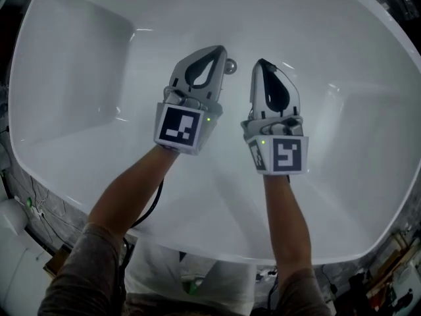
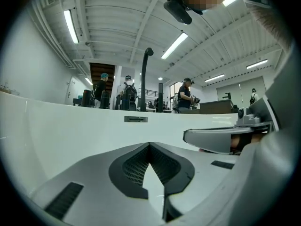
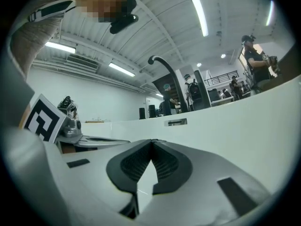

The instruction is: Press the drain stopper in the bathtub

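Note:
A white bathtub [image 1: 79,71] fills the head view. A small round chrome drain stopper [image 1: 230,66] sits on its floor, partly hidden behind the tip of my left gripper [image 1: 220,50]. That gripper is shut with nothing between its jaws, and its tip is just left of the stopper. My right gripper [image 1: 261,63] is also shut and empty, with its tip a little to the right of the stopper. In the left gripper view the left gripper [image 2: 150,144] points at the far tub wall. In the right gripper view the right gripper [image 3: 151,141] does the same, and neither of these views shows the stopper.
An overflow slot [image 2: 136,119] sits high on the far tub wall. A black curved faucet [image 2: 145,79] rises behind the rim. Several people stand in the room beyond the tub. Cables and clutter lie on the floor outside the tub's near rim [image 1: 197,252].

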{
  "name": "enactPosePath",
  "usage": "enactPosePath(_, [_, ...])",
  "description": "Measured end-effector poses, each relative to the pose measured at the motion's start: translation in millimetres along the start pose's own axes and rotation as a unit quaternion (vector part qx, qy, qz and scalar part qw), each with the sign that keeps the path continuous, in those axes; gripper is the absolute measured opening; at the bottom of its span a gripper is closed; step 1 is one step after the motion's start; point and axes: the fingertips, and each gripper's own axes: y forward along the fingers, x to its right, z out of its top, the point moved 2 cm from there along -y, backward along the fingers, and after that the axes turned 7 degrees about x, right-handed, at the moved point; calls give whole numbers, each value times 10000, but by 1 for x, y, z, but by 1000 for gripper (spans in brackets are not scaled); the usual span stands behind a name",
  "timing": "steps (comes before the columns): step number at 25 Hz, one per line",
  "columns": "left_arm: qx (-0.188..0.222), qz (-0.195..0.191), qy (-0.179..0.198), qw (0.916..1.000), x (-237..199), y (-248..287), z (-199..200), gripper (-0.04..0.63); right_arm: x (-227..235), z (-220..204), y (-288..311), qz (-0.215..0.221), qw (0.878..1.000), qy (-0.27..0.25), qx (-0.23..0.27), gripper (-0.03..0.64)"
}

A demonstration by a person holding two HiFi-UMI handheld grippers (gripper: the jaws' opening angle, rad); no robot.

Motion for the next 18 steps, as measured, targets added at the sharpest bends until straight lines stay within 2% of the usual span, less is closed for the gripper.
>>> enactPosePath(8, [-359,6,-16,9994,11,12,-66,2,21,-66,1,-187,9993,250,-227,0])
enactPosePath(12, [-372,29,-97,9993,14,20,-86,2,30,-93,4,-200,9989,218,-359,0])
enactPosePath(18, [-521,-101,-164,9985,18,27,-107,2,40,-108,6,-346,9981,179,-480,0])
